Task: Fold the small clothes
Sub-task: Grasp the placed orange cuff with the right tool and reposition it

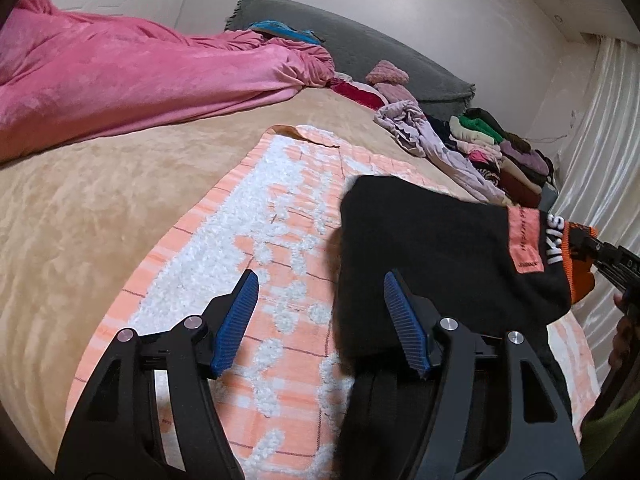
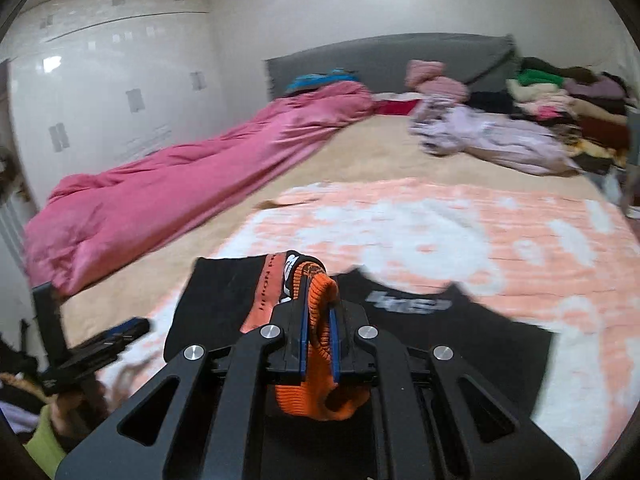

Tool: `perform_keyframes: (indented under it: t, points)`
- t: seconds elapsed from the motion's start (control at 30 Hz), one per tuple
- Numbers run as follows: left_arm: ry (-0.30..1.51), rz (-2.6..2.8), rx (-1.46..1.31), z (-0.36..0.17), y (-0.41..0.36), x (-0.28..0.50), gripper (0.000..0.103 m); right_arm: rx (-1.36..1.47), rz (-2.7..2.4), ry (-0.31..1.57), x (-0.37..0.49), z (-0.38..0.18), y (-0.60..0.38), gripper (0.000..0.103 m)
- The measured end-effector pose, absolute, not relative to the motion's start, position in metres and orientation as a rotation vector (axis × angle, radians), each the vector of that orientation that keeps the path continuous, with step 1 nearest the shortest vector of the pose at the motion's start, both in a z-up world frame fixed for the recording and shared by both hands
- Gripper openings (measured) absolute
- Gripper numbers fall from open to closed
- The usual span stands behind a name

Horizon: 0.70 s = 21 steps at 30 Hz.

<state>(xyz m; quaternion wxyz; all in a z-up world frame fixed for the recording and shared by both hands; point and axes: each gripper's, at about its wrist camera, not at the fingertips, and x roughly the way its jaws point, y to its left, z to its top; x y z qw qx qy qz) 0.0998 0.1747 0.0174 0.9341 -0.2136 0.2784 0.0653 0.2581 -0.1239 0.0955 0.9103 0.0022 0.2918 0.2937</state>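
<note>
A black garment (image 1: 432, 240) with an orange ribbed cuff (image 1: 582, 276) and a pink label lies on an orange-and-white fluffy mat (image 1: 248, 208). At the right edge of the left wrist view my right gripper (image 1: 588, 240) lifts its cuffed end. The right wrist view shows the right gripper (image 2: 318, 300) shut on the orange cuff (image 2: 308, 400), with black cloth (image 2: 460, 340) spread below. My left gripper (image 1: 320, 276) is open above the garment's left edge and its pads press on nothing. It also shows blurred at the left as the left gripper (image 2: 136, 326).
A pink blanket (image 1: 120, 80) runs along the far left of the beige bed. A lilac garment (image 1: 420, 128) and a pile of clothes (image 1: 500, 148) lie at the back right by the grey headboard (image 1: 360, 48). A curtain (image 1: 600, 140) hangs right.
</note>
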Motion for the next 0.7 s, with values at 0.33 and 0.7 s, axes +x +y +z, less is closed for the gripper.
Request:
perform_keyframes:
  t: [0.33, 0.7]
  points:
    - [0.614, 0.093, -0.355, 0.011, 0.149, 0.11, 0.057, -0.025, 0.391, 0.75, 0.286, 0.045, -0.182, 0.007]
    - [0.753, -0.012, -0.207, 0.019, 0.086, 0.176, 0.058, 0.029, 0.296, 0.88, 0.312, -0.009, -0.205, 0.008]
